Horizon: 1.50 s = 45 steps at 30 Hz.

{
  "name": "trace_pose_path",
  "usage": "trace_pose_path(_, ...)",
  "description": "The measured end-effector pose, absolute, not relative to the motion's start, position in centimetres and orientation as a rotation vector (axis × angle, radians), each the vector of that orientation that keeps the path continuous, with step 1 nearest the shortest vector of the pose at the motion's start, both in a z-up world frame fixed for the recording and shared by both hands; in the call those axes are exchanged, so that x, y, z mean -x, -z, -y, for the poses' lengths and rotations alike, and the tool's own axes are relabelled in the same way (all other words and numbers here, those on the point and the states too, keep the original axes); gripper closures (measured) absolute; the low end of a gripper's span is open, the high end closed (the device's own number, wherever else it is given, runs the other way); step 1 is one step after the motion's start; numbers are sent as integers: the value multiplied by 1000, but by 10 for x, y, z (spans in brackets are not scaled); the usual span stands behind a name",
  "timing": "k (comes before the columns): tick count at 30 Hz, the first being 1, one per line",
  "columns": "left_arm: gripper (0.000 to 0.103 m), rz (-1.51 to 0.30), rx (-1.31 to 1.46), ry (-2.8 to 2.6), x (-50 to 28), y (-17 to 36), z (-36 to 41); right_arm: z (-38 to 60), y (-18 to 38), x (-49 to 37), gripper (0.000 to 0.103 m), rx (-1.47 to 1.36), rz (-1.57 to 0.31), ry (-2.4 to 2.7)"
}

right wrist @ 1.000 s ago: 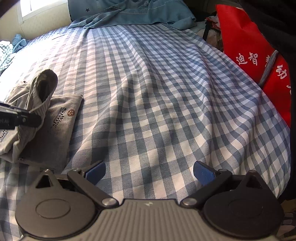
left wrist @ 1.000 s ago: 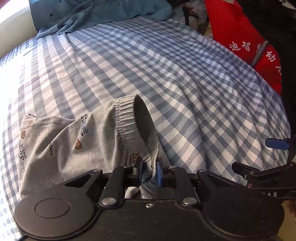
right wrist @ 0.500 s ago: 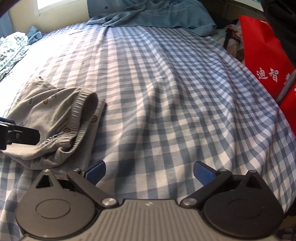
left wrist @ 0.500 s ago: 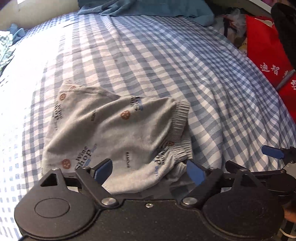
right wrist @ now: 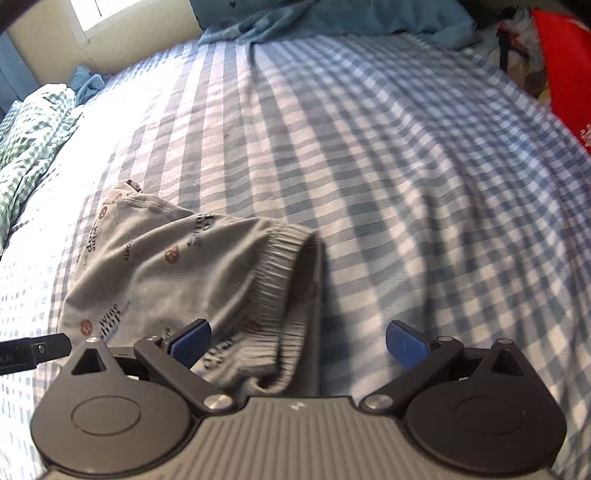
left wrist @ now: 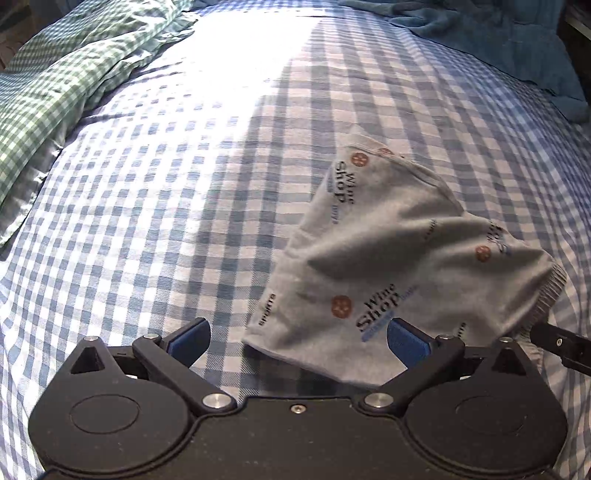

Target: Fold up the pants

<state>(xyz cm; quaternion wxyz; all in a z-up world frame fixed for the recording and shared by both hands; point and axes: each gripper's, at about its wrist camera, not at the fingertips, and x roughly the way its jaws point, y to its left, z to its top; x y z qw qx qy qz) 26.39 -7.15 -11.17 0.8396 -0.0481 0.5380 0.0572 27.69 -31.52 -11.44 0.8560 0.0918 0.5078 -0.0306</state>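
Left tongs [left wrist: 298, 341]: jaws spread wide, blue pads [left wrist: 190, 339] apart, nothing between them. Right tongs [right wrist: 298, 341]: likewise wide, nothing gripped.

Pants [left wrist: 402, 266]: grey, printed with small brown dots and lettering, lying in a loose bunched heap on the checked bedsheet [left wrist: 155, 206]. In the left view the heap sits ahead of the left tongs and toward their right finger; its near hem crosses in front of that finger's pad. In the right view the pants [right wrist: 177, 266] lie ahead-left of the right tongs, ribbed waistband [right wrist: 280, 273] turned toward them and curling down near the left pad; whether cloth touches the pad is unclear, as the frame is slightly blurred.

Far ahead of the right tongs: a blue blanket [right wrist: 332, 18]. To their left, a green checked pillow [right wrist: 29, 133]; to their far right, a red bag [right wrist: 565, 55].
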Motion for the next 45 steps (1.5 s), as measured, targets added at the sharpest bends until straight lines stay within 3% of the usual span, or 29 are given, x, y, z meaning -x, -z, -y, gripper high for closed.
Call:
trace_pose_path(6,1,-1209,91,-146,-276,136,56,307,142,-275,0,-68,-1173,143)
trace_pose_path(16,1,-1349,44,-133,-255,172,48,338,159,-242,0,-213,-1192,136)
trace_pose_path(25,1,-1149,90,-75,-280,119,42,329,118,-257,0,26,-963,104)
trace_pose_path(32,1,-1045,-60,-1,-355,116,76,324,123,-308,0,117,-953,152)
trace_pose_path(37,1,-1089,-145,-19,-404,140,93,329,142,-331,0,158,-1006,194)
trace_pose_path(45,0,-1169,-50,3,-427,170,80,329,164,-343,0,185,-1027,157)
